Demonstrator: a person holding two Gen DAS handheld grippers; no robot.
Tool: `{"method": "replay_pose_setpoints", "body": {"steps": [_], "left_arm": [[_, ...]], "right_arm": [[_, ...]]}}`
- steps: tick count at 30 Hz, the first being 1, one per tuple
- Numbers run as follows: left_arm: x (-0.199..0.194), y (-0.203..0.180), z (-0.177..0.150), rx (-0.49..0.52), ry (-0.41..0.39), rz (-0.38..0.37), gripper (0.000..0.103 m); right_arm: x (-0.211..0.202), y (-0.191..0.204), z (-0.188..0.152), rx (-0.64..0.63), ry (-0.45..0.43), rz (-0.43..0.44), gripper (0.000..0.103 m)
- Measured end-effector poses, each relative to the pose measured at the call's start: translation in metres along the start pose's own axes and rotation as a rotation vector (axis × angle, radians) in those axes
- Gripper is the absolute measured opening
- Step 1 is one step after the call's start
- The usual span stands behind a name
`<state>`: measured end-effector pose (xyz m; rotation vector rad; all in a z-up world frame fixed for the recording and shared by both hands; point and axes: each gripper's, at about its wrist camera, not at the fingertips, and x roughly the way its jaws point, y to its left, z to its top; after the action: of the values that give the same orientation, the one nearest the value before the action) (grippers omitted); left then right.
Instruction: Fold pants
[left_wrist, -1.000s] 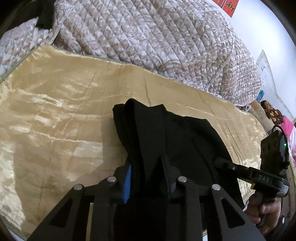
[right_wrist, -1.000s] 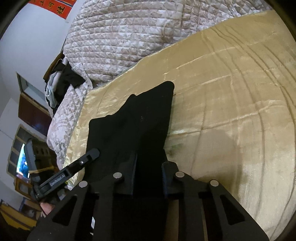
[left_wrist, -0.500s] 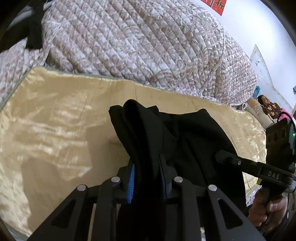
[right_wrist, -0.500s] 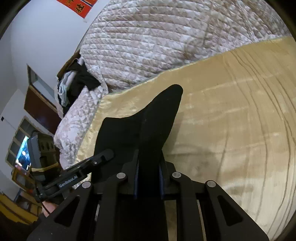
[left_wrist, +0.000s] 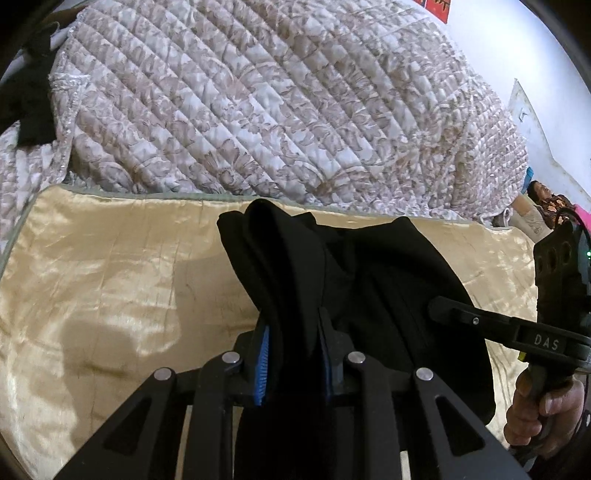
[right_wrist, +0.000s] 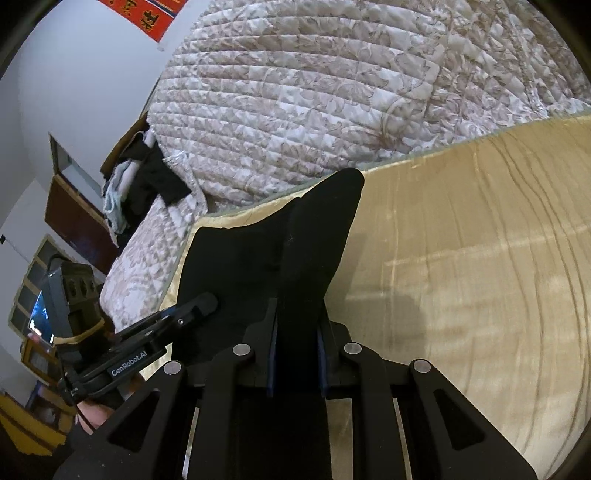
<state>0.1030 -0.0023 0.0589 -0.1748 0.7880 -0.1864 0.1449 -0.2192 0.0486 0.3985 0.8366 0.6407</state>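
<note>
left gripper: jaws narrow, clamped on a thick fold of the black pants; blue pads press the cloth from both sides.
right gripper: jaws narrow too, pinching another bunched edge of the same pants, cloth filling the gap between the pads.
pants: black, gathered between the two grippers, the held edges raised off the golden satin sheet; a pointed flap stands up past each claw, the rest sags down to the sheet.
where the pants are: near the sheet's far edge, just in front of the quilt.
quilt: patterned beige and white, heaped in a big mound behind the sheet.
other gripper, seen from the left: the right one comes in from the right side, its finger against the pants, the person's hand wrapped round its handle.
other gripper, seen from the right: the left one enters low on the left, its finger tip on the cloth.
dark clothes: piled at the quilt's far left end.
red banner: on the white wall, top left.
</note>
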Motion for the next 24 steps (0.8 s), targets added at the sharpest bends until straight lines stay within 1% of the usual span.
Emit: {"method": "replay_pose_setpoints", "body": {"steps": [3,5,7,8,9,10,11,12,14,15,16,18,20,21,22,24], "left_arm": [[0.020,0.009,0.001,-0.004,0.022,-0.010,0.025],[0.037,0.016,-0.004,-0.012,0.058,-0.008,0.027],[0.050,0.023,-0.011,-0.026,0.086,0.015,0.033],[0.051,0.027,-0.013,-0.035,0.087,0.012,0.036],[0.050,0.030,-0.014,-0.049,0.086,0.006,0.039],[0.048,0.032,-0.014,-0.058,0.087,0.001,0.040],[0.045,0.035,-0.014,-0.067,0.086,0.006,0.040],[0.041,0.037,-0.014,-0.075,0.080,0.024,0.040],[0.033,0.038,-0.014,-0.082,0.062,0.084,0.039],[0.027,0.039,-0.016,-0.086,0.052,0.099,0.038],[0.021,0.039,-0.016,-0.093,0.043,0.097,0.038],[0.006,0.035,-0.019,-0.093,0.014,0.088,0.038],[-0.011,0.026,-0.025,-0.077,-0.016,0.062,0.038],[-0.016,0.021,-0.028,-0.066,-0.025,0.052,0.038],[-0.021,0.014,-0.033,-0.052,-0.028,0.041,0.038],[-0.024,0.003,-0.045,-0.022,-0.014,0.015,0.037]], "right_arm": [[0.013,-0.009,0.008,0.014,-0.001,-0.004,0.016],[0.024,-0.022,0.008,0.026,0.007,-0.021,0.016],[0.036,-0.035,0.006,0.041,0.037,-0.055,0.016],[0.045,-0.046,0.003,0.053,0.066,-0.089,0.017],[0.049,-0.051,0.001,0.066,0.080,-0.101,0.019],[0.052,-0.059,-0.001,0.093,0.089,-0.097,0.024],[0.050,-0.061,-0.001,0.110,0.083,-0.098,0.027],[0.046,-0.060,0.000,0.106,0.073,-0.116,0.032],[0.034,-0.051,0.003,0.058,0.042,-0.182,0.032],[0.027,-0.046,0.004,0.030,0.027,-0.217,0.032],[0.019,-0.038,0.003,-0.002,0.010,-0.245,0.032],[0.009,-0.024,-0.001,-0.056,-0.018,-0.249,0.032],[0.002,-0.006,-0.011,-0.123,-0.022,-0.253,0.032],[0.001,0.001,-0.015,-0.145,-0.019,-0.251,0.027],[0.002,0.006,-0.019,-0.163,-0.015,-0.254,0.020],[0.007,0.013,-0.032,-0.197,0.020,-0.262,0.014]]}}
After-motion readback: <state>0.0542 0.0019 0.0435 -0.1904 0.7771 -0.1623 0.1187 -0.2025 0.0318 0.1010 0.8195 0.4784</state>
